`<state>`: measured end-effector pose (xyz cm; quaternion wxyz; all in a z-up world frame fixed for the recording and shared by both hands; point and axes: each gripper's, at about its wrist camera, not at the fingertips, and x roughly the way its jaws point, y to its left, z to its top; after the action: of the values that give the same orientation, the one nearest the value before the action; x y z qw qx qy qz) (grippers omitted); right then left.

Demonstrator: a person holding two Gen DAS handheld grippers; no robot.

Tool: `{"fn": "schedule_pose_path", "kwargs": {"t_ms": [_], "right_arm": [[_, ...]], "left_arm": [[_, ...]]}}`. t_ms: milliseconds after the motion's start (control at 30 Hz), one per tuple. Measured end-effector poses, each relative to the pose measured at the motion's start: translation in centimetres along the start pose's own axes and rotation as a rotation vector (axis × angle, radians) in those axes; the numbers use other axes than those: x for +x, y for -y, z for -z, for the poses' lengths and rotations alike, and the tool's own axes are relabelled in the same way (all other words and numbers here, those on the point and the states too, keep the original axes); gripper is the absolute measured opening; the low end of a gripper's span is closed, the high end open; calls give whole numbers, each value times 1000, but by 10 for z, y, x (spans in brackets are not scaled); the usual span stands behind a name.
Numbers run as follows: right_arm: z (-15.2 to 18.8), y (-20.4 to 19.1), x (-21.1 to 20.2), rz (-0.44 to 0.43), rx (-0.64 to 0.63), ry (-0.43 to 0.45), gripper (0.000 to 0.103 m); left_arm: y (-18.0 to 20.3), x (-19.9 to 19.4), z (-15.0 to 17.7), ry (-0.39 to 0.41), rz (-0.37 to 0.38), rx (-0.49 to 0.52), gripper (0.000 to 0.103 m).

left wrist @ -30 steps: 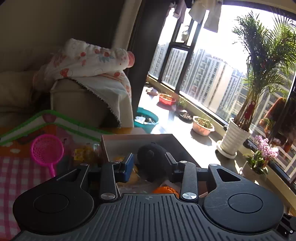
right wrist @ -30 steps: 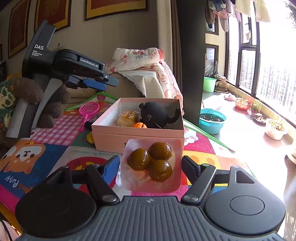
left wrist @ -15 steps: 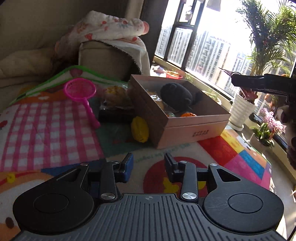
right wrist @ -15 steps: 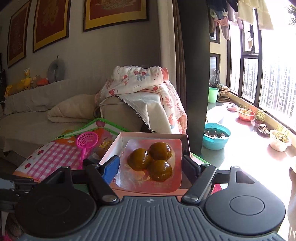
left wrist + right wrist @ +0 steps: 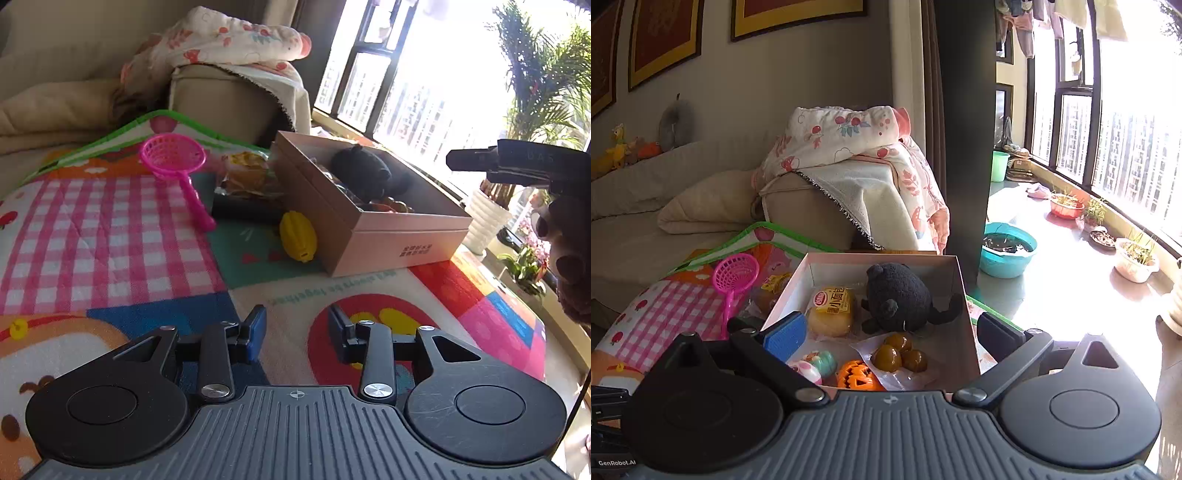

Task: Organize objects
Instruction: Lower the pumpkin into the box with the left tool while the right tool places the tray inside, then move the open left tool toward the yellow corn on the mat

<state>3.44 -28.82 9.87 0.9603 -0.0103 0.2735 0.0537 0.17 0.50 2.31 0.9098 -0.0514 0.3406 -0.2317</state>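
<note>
While my right gripper (image 5: 890,330) hangs over the pink box (image 5: 966,314), its jaws are opening wide with nothing pressed between the pads; the packet of brown balls (image 5: 901,356) lies below them on the box floor, at the near right.

Box contents, as I read them from the right wrist view:
- black plush toy (image 5: 897,299), towards the far right, lying against the right wall;
- wrapped bun (image 5: 833,308) with a yellow label, left of the plush;
- orange pumpkin toy (image 5: 858,376), at the near edge, just left of the packet;
- small pink-and-teal toy (image 5: 814,365), near left corner, partly behind my blue finger pad.

Outside the box, on the patterned play mat (image 5: 110,236):
- pink toy sieve (image 5: 177,166), lying on the checked patch, well left of the box;
- yellow ridged toy (image 5: 298,236), just beside the box's left wall;
- a crinkled snack bag (image 5: 245,177) behind it, contents unclear.

My left gripper (image 5: 297,334) hovers low over the mat in front of the box, jaws drawn close, a narrow gap between them, holding nothing.
</note>
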Motion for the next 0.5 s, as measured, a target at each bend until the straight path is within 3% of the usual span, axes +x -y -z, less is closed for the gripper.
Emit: {"fn": "schedule_pose_path", "kwargs": {"t_ms": [267, 433, 500], "right_arm": [[61, -30, -8, -70, -75, -12, 101], [81, -46, -4, -95, -102, -2, 103], [87, -48, 1, -94, -98, -12, 103]], "left_arm": [[-13, 10, -23, 51, -19, -69, 40], [-35, 23, -52, 72, -58, -219, 40], [-37, 27, -60, 91, -83, -220, 40]]}}
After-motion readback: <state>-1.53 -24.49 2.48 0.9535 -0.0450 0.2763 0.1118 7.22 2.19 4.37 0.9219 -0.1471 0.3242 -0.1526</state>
